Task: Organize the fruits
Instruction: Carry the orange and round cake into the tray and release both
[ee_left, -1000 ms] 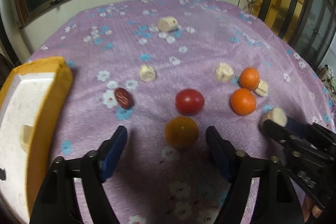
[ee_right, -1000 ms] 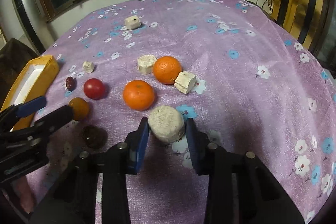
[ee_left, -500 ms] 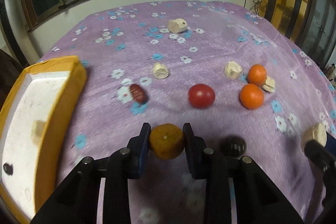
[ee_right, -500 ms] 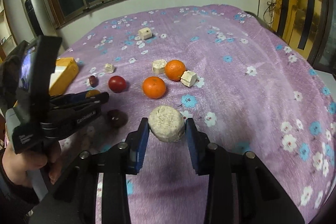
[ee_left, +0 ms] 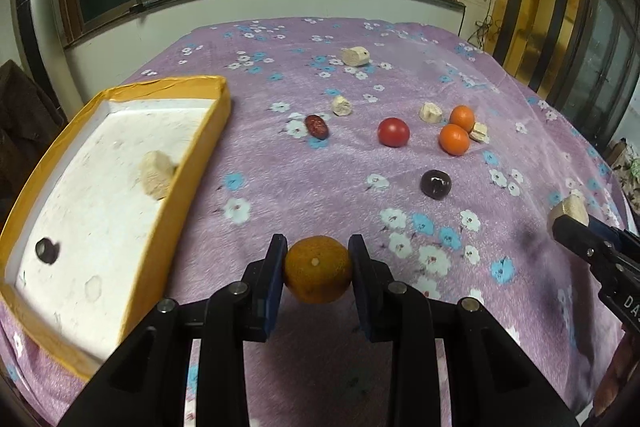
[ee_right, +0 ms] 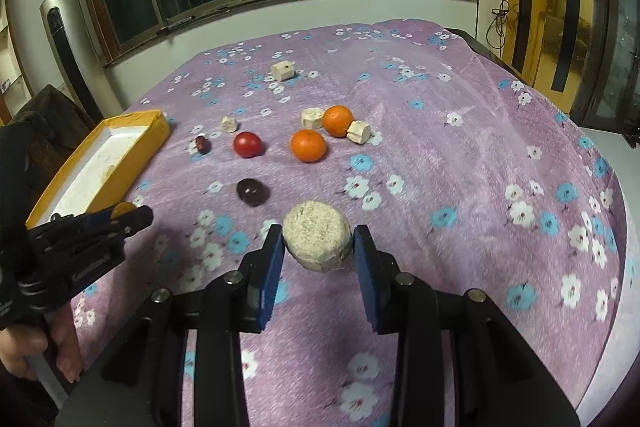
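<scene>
The surface carries a matt floral cloth [ee_left: 400, 75]; the tomato [ee_left: 393, 132] skin is smooth and glossy; the pale chunk [ee_right: 318, 241] is rough.

cloth [ee_left: 280, 187]: purple, floral | tray [ee_left: 192, 163]: yellow, white inside | tomato [ee_left: 393, 132]: red

i closed my left gripper [ee_left: 318, 269] on the dull orange fruit [ee_left: 318, 269] that had lain loose on the purple cloth [ee_left: 400, 87] between wide-open jaws, and lifted it clear. pulling that hand back toward the yellow tray [ee_left: 192, 163] brought the whole tray and the pale piece [ee_left: 156, 179] in it into view, and uncovered the dark plum [ee_left: 435, 183] on the cloth. my right gripper [ee_right: 318, 247] raised its pale round chunk [ee_right: 318, 241] off the cloth, and the fruit cluster looked farther off.
</scene>
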{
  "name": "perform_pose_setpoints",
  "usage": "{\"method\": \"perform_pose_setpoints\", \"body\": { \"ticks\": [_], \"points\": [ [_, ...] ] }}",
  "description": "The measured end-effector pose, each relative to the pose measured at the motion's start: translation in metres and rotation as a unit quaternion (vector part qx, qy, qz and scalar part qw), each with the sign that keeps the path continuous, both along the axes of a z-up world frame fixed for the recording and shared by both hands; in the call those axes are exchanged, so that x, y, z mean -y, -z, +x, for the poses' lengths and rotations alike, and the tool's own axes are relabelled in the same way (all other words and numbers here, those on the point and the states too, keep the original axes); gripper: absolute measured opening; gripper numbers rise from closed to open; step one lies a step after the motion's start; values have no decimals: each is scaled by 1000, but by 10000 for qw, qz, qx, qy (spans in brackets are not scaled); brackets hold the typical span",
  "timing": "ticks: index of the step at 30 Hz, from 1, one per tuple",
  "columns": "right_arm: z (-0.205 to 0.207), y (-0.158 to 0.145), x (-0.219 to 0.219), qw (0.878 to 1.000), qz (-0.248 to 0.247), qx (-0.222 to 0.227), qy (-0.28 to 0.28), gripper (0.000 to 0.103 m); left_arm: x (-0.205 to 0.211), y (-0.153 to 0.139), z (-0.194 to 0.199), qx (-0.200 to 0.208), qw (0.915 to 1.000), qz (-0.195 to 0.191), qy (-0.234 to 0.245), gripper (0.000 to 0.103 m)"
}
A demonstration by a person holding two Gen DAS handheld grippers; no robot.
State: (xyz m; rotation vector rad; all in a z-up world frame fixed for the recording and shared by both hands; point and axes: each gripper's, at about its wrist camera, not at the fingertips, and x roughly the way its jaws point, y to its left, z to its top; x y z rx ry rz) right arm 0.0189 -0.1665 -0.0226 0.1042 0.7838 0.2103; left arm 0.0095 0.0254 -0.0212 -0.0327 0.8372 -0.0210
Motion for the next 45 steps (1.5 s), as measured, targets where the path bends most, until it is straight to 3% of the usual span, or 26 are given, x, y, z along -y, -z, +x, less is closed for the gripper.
{"method": "perform_pose_setpoints", "body": {
  "ticks": [12,21,33,45],
  "points": [
    [-15,-8,-20,9999,-42,99,-90,37,-27,-6,-22,128,9997,-55,-207,31],
    [-12,-16,-44,9989,3,219,-416,37,-73,-25,-39,368,9963,-119,-762,31],
    [14,-35,-146,9888,29,426,-1429,37,-175,-32,-41,479,9827,-55,-1788,31],
    [69,-37,-248,9783,20,341,-2042,37,-220,-17,-16,200,9783,160,-2054,31]
  ]
}}
